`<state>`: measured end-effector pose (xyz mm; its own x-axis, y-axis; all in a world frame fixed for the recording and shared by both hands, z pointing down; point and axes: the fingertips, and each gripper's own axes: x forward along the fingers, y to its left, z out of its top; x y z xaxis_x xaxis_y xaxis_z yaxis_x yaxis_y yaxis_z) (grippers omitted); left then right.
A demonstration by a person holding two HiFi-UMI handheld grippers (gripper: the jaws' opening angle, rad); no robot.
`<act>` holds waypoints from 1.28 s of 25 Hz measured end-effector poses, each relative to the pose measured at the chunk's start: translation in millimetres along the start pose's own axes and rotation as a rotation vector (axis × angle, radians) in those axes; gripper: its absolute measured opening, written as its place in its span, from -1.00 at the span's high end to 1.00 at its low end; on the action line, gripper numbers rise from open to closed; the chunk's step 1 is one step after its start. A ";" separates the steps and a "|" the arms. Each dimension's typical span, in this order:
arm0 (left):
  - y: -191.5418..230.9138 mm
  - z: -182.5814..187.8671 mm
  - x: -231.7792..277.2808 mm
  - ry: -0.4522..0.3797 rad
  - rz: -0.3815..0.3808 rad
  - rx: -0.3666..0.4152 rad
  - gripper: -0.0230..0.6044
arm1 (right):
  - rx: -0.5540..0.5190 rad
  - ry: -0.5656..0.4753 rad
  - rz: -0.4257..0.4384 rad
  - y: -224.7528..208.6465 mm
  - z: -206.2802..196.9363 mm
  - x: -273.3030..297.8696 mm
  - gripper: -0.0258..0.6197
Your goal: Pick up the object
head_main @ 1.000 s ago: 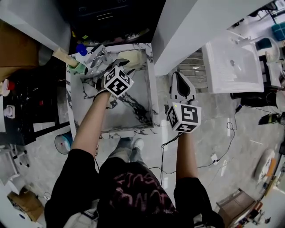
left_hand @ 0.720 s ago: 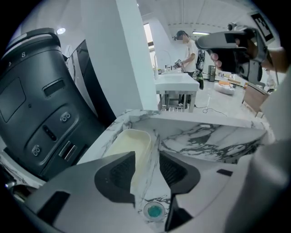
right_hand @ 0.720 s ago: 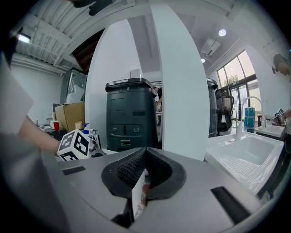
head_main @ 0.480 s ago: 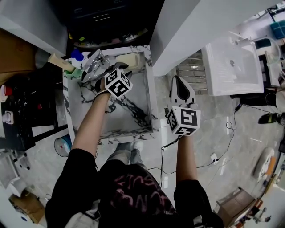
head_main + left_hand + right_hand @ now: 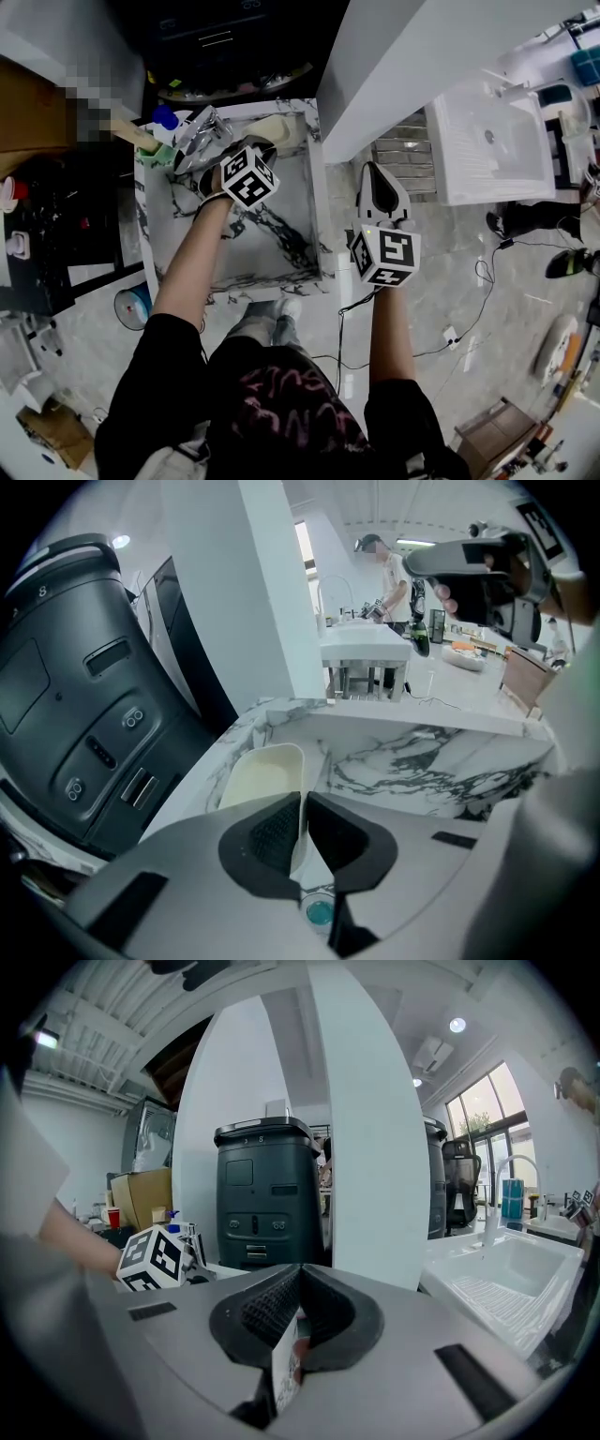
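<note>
Dish of cream plastic, shallow and oblong with rounded corners (image 5: pixel 258 775), is partly hidden. In the left gripper view its near end is lost behind the left gripper (image 5: pixel 302 822), and in the head view that gripper (image 5: pixel 258 147) covers one end. The jaws are closing with the dish's thin side wall between the pads, which already touch it.

The dish lies open side up in the far right corner of a white, grey-veined marble basin (image 5: pixel 272 258). Its long axis runs along the far wall, away from the left gripper's camera.

The right gripper (image 5: pixel 298 1307) hangs outside the basin, jaws pinched on a thin white printed card (image 5: pixel 284 1372) whose print is unreadable.

A chrome tap (image 5: pixel 197 131) stands at the basin's far left. A dark grey bin (image 5: pixel 267 1194), a white pillar (image 5: pixel 403 56) and a white sink (image 5: pixel 492 141) surround it over a grey tiled floor (image 5: pixel 487 309).
</note>
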<state>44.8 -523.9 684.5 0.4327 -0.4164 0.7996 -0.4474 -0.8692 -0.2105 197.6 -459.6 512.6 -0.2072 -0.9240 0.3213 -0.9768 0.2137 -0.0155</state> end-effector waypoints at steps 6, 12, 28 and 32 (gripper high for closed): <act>1.2 10.7 -19.4 -0.060 0.033 -0.068 0.83 | 0.000 -0.013 0.018 8.2 8.0 -4.9 0.87; -2.1 29.1 -54.3 -0.145 0.079 -0.124 0.83 | -0.002 -0.033 0.026 15.2 18.3 -17.1 0.87; -33.2 63.1 -170.5 -0.389 0.215 -0.298 0.83 | -0.012 -0.103 0.071 46.8 49.8 -68.3 0.87; -41.9 72.4 -205.0 -0.438 0.262 -0.307 0.83 | -0.012 -0.127 0.078 52.4 58.3 -84.9 0.87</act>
<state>31.5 -421.4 488.6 0.5309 -0.7345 0.4226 -0.7603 -0.6331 -0.1453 160.8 -388.4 429.3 -0.2883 -0.9369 0.1976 -0.9569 0.2893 -0.0242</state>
